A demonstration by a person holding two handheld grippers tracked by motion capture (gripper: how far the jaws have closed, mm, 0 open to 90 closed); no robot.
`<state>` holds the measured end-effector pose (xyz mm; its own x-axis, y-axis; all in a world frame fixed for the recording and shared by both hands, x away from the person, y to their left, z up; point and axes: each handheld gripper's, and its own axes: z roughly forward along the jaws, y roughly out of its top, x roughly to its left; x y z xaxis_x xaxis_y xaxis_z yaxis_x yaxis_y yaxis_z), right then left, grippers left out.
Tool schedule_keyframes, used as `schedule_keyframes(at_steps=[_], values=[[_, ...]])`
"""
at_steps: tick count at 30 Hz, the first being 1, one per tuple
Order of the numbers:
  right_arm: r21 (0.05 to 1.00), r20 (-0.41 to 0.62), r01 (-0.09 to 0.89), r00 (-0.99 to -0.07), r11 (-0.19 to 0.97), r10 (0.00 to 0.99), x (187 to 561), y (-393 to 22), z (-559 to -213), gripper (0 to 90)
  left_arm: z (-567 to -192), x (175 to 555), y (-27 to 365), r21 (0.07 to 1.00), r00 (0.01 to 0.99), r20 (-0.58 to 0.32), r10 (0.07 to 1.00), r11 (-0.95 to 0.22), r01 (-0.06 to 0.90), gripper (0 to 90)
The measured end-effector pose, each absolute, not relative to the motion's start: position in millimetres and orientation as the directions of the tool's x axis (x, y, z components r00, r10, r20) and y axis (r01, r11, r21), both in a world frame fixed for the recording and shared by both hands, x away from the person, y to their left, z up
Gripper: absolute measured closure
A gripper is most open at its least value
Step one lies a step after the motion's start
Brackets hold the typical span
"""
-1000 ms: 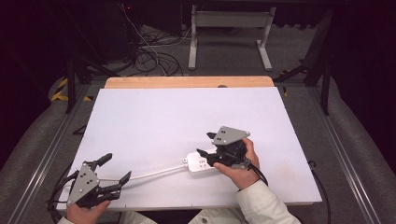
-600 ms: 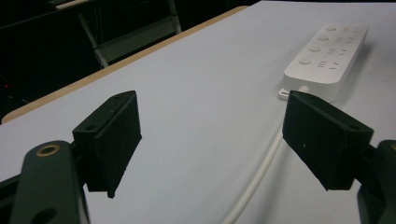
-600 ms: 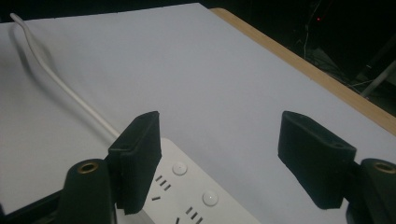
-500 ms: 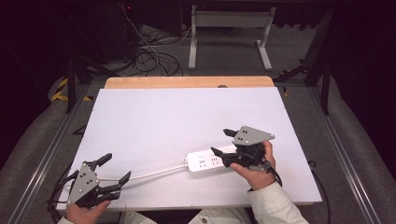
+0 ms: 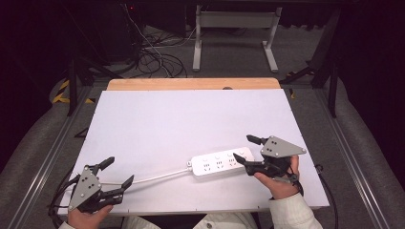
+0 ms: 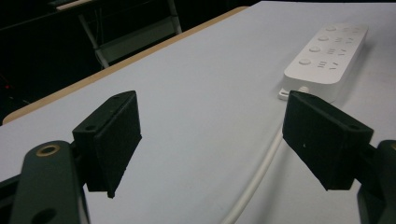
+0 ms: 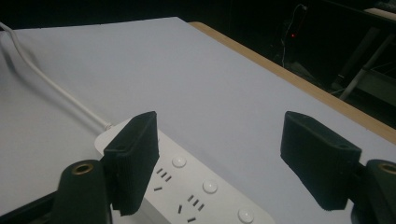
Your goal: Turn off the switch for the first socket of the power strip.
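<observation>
Both tongs apart: left tongs (image 5: 113, 172) lower left, right tongs (image 5: 247, 149) at power strip (image 5: 221, 161). Likely rigid, light, slick plastic; best gripped across narrow sides.

Held low at the near left corner of the desk (image 5: 143, 114): left tongs (image 5: 117, 172), gripped from behind by the left hand (image 5: 88, 217), jaws spread wide and angled toward the right, grey three-cornered plate on top, cable trailing off behind. Held at the near right: right tongs (image 5: 244, 150), grasped by the right hand (image 5: 279, 183), pale sleeve (image 5: 293, 214) showing at the wrist, jaws likewise parted wide and aimed left, grey plate tilted on top. Seen along each tool's own jaws: both pairs of black pads (image 6: 114, 137) standing well apart, nothing clamped between them.
</observation>
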<state>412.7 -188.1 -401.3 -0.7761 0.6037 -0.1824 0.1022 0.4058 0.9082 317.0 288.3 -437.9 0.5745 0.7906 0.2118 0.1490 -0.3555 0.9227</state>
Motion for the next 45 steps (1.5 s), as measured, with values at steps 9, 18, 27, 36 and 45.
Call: schedule_keyframes(at_steps=[9, 18, 27, 36, 45], values=[[0.912, -0.166, 0.122, -0.765, 0.392, 0.623, 409, -205, -416, 25.6, -438, 317, 289, 0.924, 0.576, 0.208, 0.791, -0.351, 0.149, 20.0], [0.91, -0.157, 0.137, -0.759, 0.391, 0.632, 406, -222, -432, 21.7, -438, 317, 289, 0.927, 0.579, 0.196, 0.791, -0.342, 0.153, 19.9], [0.895, -0.095, 0.221, -0.754, 0.387, 0.65, 405, -236, -450, 19.9, -437, 317, 290, 0.93, 0.584, 0.176, 0.793, -0.329, 0.167, 19.8], [0.863, -0.092, 0.264, -0.756, 0.43, 0.649, 402, -242, -467, 17.8, -438, 317, 290, 0.93, 0.582, 0.186, 0.792, -0.333, 0.156, 19.6], [0.883, -0.103, 0.236, -0.745, 0.405, 0.659, 400, -242, -464, 17.8, -438, 318, 290, 0.928, 0.579, 0.195, 0.792, -0.339, 0.152, 19.7]])
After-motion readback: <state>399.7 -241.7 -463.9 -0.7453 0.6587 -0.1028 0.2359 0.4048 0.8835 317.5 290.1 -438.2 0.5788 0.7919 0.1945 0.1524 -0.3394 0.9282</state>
